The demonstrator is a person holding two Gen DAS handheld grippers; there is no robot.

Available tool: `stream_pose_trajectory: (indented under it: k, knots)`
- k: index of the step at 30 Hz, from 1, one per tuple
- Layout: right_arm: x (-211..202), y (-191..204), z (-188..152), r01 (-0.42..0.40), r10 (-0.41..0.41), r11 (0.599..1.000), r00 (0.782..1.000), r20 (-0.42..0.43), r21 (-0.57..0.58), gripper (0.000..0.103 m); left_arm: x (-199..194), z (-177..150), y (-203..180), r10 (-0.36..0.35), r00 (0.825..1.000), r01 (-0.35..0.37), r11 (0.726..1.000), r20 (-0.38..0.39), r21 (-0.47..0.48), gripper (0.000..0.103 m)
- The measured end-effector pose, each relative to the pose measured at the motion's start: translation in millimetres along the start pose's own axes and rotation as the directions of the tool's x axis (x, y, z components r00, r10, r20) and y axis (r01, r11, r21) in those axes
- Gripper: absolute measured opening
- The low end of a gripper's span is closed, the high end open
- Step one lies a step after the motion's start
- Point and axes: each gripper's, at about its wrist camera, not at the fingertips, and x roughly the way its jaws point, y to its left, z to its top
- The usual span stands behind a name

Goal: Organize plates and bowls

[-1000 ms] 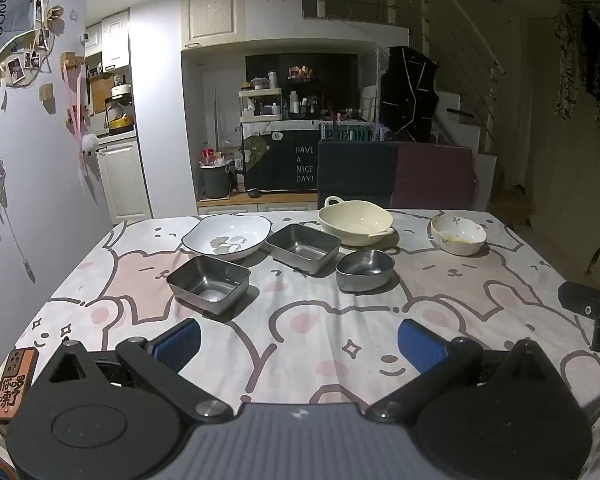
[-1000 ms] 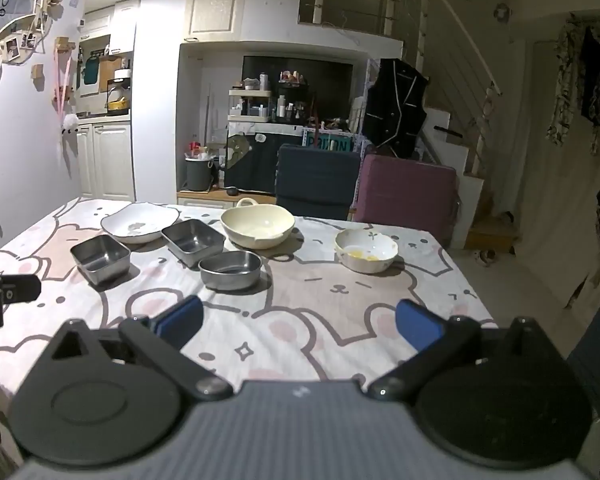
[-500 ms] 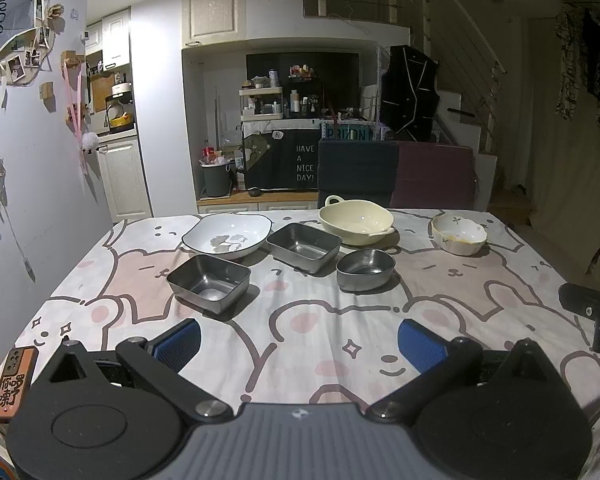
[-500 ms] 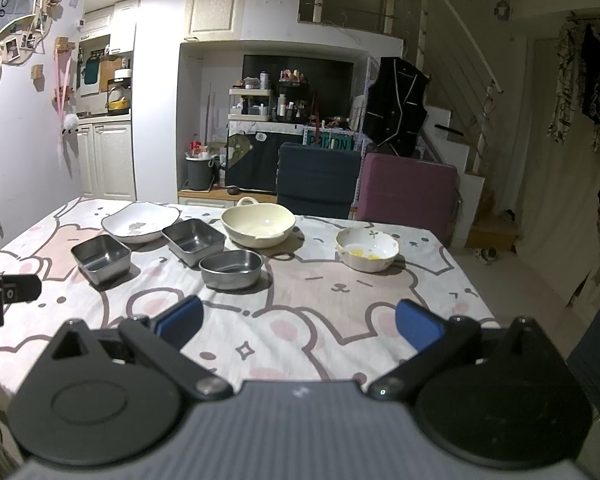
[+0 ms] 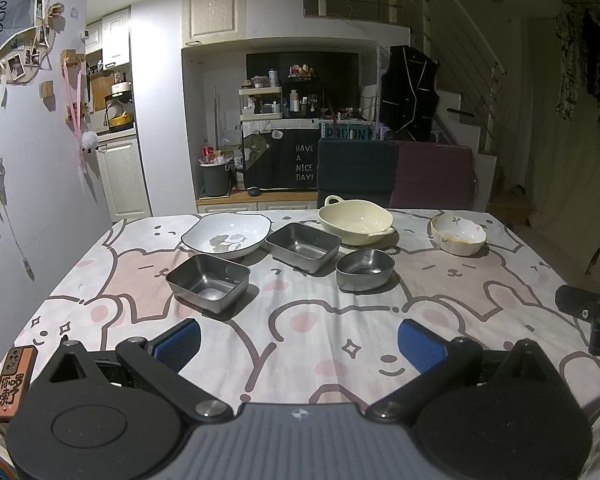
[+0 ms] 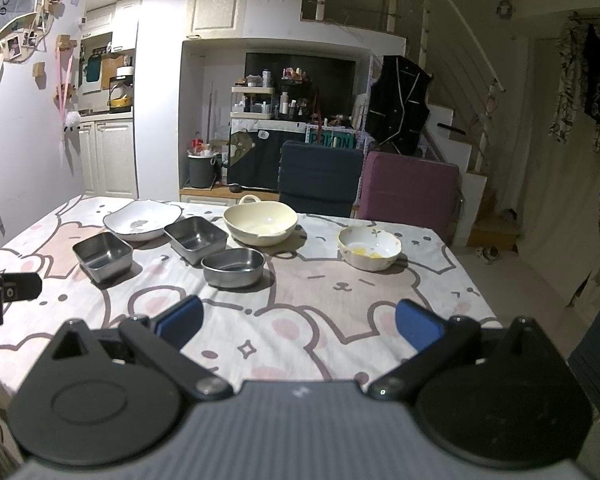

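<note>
both pairs of tongs are spread wide and pinching nothing: the left tongs point(image 5: 299, 344) hang over the near edge of the bench point(image 5: 300, 320), the right tongs point(image 6: 299, 322) likewise over its near right part, and no dish has been lifted yet by the look of it. the dishes sit clustered toward 12 o'clock on the bear-print cloth. from the left view, the near steel tray point(image 5: 208, 282) lies at about 11 o'clock, the white plate point(image 5: 227, 235) just behind it, the second steel tray point(image 5: 303, 246) at 12 with its corner very close to the plate's rim, the round steel bowl point(image 5: 365, 269) at about 1 o'clock, the cream handled bowl point(image 5: 356, 221) behind that, and the flowered bowl point(image 5: 458, 234) well apart at 2 o'clock. my judgement of the risks: the steel walls are thin and slick, so a pinch on one rim could let a tray tip or slide; the cloth could drag and pull neighbours along; the flowered bowl holds yellow residue that may spill or smear if nested; ceramic set down hard on steel could chip. counted: two square steel trays, one round steel bowl, one white plate, one cream bowl, one flowered bowl, six dishes in all, plus a small orange tag point(image 5: 13, 381) at the bench's near left corner.
</note>
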Motion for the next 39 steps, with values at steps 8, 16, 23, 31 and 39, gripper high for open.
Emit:
stream_pose_trajectory:
  k: [8, 16, 23, 31, 39]
  knots:
    - [2.1, -2.0, 1.2, -0.009, 0.009, 1.0, 1.0, -0.006, 0.001, 0.103, -0.1, 0.0, 0.0, -0.001, 1.0, 0.001, 1.0, 0.0, 0.0, 0.103]
    - [2.4, -1.8, 1.0, -0.01, 0.01, 1.0, 1.0, -0.008, 0.001, 0.103, -0.3, -0.1, 0.3, 0.0, 1.0, 0.0, 1.0, 0.001, -0.002, 0.103]
    - [1.3, -0.9, 0.7, -0.009, 0.009, 1.0, 1.0, -0.006, -0.01, 0.103, 4.0, 0.0, -2.5, -0.001, 1.0, 0.001, 1.0, 0.001, -0.002, 0.103]
    - [0.7, -1.6, 1.5, -0.009, 0.009, 1.0, 1.0, -0.002, -0.013, 0.103, 4.6, 0.0, -3.1, 0.0, 1.0, 0.0, 1.0, 0.002, -0.002, 0.103]
    - [0.7, -1.4, 1.5, -0.009, 0.009, 1.0, 1.0, -0.002, -0.013, 0.103, 3.8, 0.0, -2.4, -0.002, 1.0, 0.002, 1.0, 0.002, -0.004, 0.103]
